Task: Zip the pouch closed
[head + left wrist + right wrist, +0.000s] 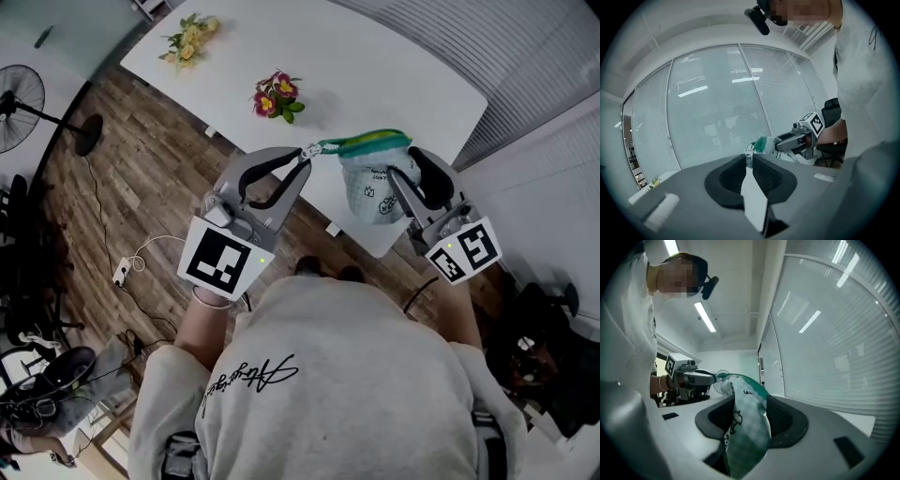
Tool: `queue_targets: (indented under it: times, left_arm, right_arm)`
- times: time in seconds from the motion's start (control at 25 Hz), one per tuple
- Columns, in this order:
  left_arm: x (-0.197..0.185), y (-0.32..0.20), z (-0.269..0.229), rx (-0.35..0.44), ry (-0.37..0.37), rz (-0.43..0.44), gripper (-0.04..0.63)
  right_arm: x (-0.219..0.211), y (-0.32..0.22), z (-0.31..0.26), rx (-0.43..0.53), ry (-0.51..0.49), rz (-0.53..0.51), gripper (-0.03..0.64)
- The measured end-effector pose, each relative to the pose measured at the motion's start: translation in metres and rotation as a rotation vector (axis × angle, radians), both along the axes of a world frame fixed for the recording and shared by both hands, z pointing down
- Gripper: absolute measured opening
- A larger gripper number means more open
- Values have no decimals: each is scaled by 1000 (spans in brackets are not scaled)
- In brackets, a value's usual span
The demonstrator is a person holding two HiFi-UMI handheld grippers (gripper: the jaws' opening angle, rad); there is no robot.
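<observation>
A long white table (375, 66) stood in front of the person, with a bunch of yellow flowers (190, 39) near its far end and a bunch of pink flowers (277, 96) closer in, both well apart from the work. On the wooden floor to the left stood a black fan (19, 98), and a white power strip (122, 273) lay with its cable trailing. Frosted glass walls with blinds closed off the room behind. The pouch (370, 187), pale with small printed figures and a green zipper band (366, 143) along its top, was held up in the air over the table's near edge, touching nothing else. Both of the person's forearms reached forward at about the same height, the two tools roughly level and angled in toward each other. The left gripper (302, 161) had its jaws closed on the small metal zipper pull (309, 151) at the left end of the band. The right gripper (405, 176) had the pouch's cloth bunched between its jaws, which stood partly apart around the bulk, pads against the fabric on both sides.
</observation>
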State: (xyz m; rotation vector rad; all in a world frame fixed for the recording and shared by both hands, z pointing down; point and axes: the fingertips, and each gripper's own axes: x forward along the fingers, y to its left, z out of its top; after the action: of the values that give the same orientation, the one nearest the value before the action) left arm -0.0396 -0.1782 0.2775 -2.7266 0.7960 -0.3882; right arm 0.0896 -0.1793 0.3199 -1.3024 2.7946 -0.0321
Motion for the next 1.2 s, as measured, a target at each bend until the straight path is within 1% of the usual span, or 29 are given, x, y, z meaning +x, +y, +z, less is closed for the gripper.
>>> queue_targets:
  times: [0.08,0.16,0.2,0.28,0.4,0.48,0.52,0.6,0.68,0.72,0.76,0.8,0.92,0.96,1.04,1.12,1.2]
  left_arm:
    - [0,-1,-1,-12,26,-7,43]
    - [-1,-3,-3,-17,41,-12,43]
    - [-1,-4,-3,-11,33,-11,43]
    - [1,-3,-2,12,-18,0,43]
    - [6,2,2,51,-112,29,43]
    - [11,6,5,61,-135,52,43]
    - [14,8,6,59,-134,63,43]
    - [20,11,9,49,-134,80,43]
    - [24,12,11,51,-146,91,43]
    - [24,13,12,54,-150,95,43]
    - [23,13,13,54,-148,100,43]
    - [23,14,13,48,-143,107,41]
    - [22,17,15,33,-119,112,41]
    - [22,16,16,35,-113,106,43]
    - [22,14,15,40,-97,97,43]
    - [21,12,10,30,-51,95,38]
    - [18,10,2,9,17,88,24]
  right_arm:
    - [4,0,-1,3,45,13,215]
    - [11,0,-1,-4,47,29,255]
    - [14,1,-2,0,49,38,258]
    - [12,4,-8,35,97,39,257]
    - [-19,10,-22,150,251,-26,256]
    - [-51,13,-27,220,316,-89,250]
    - [-66,13,-23,231,332,-112,250]
    - [-87,11,-11,229,358,-134,203]
    - [-100,7,-6,225,459,-158,158]
    - [-102,4,-6,221,476,-156,133]
    - [-102,2,-7,215,465,-146,88]
    - [-100,0,-9,209,434,-134,77]
    - [-95,-1,-16,160,267,-113,54]
    - [-95,-1,-17,141,226,-116,49]
    - [-95,-2,-17,114,179,-125,44]
    - [-96,-3,-14,87,147,-140,44]
    - [-100,0,-13,62,106,-160,44]
